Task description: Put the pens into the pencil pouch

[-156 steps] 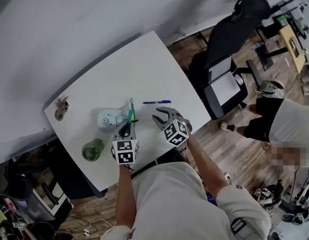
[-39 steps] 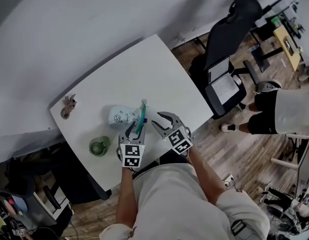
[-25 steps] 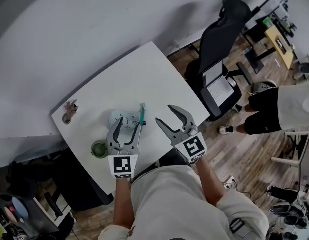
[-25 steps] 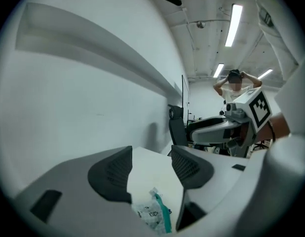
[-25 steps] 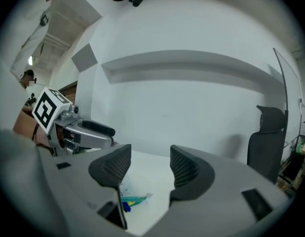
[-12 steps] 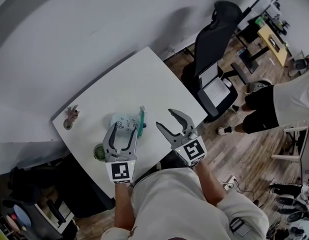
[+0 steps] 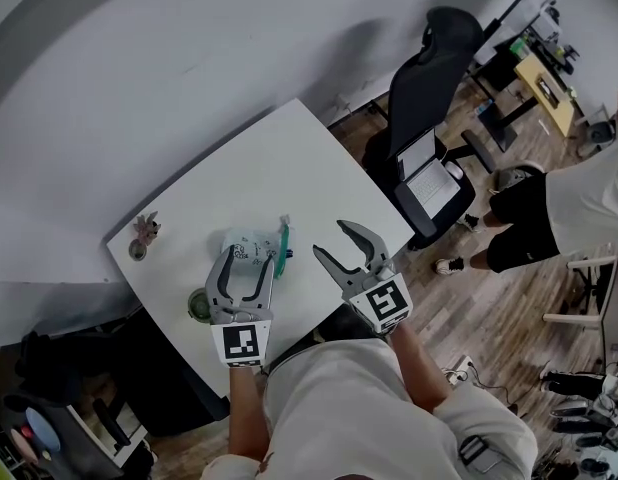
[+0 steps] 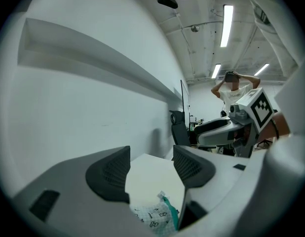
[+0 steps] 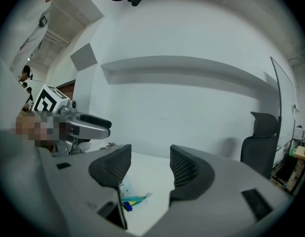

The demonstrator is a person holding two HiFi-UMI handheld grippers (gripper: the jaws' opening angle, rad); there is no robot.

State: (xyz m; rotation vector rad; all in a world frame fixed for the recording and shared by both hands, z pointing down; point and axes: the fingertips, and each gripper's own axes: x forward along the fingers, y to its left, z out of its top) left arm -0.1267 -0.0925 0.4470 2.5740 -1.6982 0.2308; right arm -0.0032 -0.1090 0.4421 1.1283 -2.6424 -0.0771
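The pale printed pencil pouch (image 7: 247, 247) lies on the white table (image 7: 289, 163), its teal zip edge (image 7: 282, 247) on the right. In the right gripper view, blue and yellow pen ends (image 9: 126, 205) show at the pouch's (image 9: 124, 190) mouth. My left gripper (image 7: 246, 261) hovers just above the pouch's near side, open. Its jaws have just been opening, then closing slightly, and nothing is between them (image 8: 151, 164). The pouch (image 8: 153, 217) shows below them. My right gripper (image 7: 334, 240) hangs open and empty to the right of the pouch (image 9: 150, 167).
A green cup (image 7: 199, 305) stands near the table's left front edge, close to my left gripper. A small figurine (image 7: 141, 238) sits at the far left corner. A black office chair (image 7: 429, 98) and a standing person (image 7: 579, 198) are on the right.
The blue pen that lay loose on the table is gone from the tabletop. My left gripper has let go of the pouch's teal edge and lifted a little. The right gripper has stayed put.
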